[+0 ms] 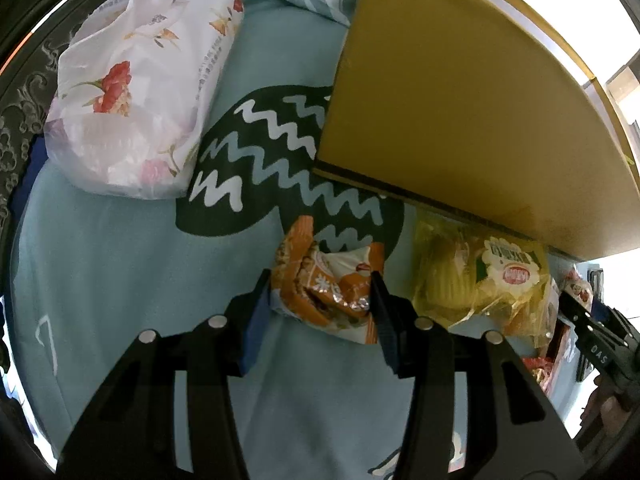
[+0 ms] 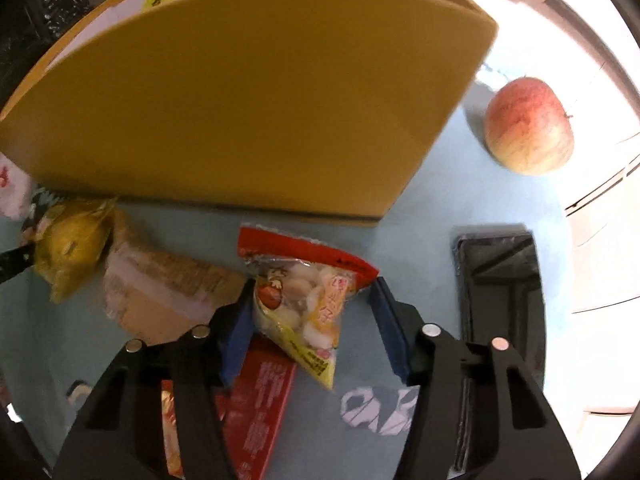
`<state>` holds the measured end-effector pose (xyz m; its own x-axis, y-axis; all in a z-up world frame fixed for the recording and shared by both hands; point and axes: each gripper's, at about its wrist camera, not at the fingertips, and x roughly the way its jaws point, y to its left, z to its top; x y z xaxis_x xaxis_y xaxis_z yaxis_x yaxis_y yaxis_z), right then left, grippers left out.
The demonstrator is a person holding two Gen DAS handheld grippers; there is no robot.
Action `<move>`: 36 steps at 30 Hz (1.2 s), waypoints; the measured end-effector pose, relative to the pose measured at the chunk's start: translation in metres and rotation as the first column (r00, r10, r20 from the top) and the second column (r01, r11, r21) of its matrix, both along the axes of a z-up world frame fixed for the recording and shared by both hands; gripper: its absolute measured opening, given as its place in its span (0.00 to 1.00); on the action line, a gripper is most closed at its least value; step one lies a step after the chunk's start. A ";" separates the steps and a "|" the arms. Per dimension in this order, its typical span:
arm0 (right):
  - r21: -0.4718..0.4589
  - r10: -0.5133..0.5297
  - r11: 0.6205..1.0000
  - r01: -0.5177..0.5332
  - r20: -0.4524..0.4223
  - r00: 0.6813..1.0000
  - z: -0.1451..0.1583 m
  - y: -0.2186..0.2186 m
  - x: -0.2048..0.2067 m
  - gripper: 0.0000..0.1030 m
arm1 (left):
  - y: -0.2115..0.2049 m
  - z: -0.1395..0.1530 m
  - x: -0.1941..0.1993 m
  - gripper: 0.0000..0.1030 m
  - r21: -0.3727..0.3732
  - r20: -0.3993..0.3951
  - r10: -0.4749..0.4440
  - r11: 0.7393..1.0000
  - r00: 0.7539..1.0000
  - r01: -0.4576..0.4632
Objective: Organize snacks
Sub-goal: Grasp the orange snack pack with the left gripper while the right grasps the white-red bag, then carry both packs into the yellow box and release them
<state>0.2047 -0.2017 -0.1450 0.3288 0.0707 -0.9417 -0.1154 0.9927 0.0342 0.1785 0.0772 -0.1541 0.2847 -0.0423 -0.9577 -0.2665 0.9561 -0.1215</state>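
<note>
My left gripper (image 1: 320, 276) points down at the light-blue cloth (image 1: 120, 260) and is shut on an orange snack packet (image 1: 328, 288), both pads against its sides. In the right wrist view my right gripper (image 2: 313, 284) straddles a clear packet with a red top (image 2: 304, 296). Its left pad touches the packet, while the right pad stands a little off the bag's body, beside its red corner. The tall yellow cardboard box (image 1: 460, 100) (image 2: 240, 112) stands just beyond both packets. A yellow chip bag (image 1: 480, 280) (image 2: 68, 240) lies at its foot between the two grippers.
A white floral bag (image 1: 136, 92) lies at the far left. A red box (image 2: 260, 400) and a blurred tan packet (image 2: 160, 292) lie beneath and to the left of my right gripper. An apple (image 2: 528, 124) and a black tray-like object (image 2: 500, 292) sit to the right.
</note>
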 end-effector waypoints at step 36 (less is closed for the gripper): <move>0.390 -0.042 0.919 -0.051 0.227 0.973 0.154 -0.039 -0.010 0.36 | -0.019 0.162 0.025 0.45 -0.125 0.314 -0.066 0.986 0.947 0.110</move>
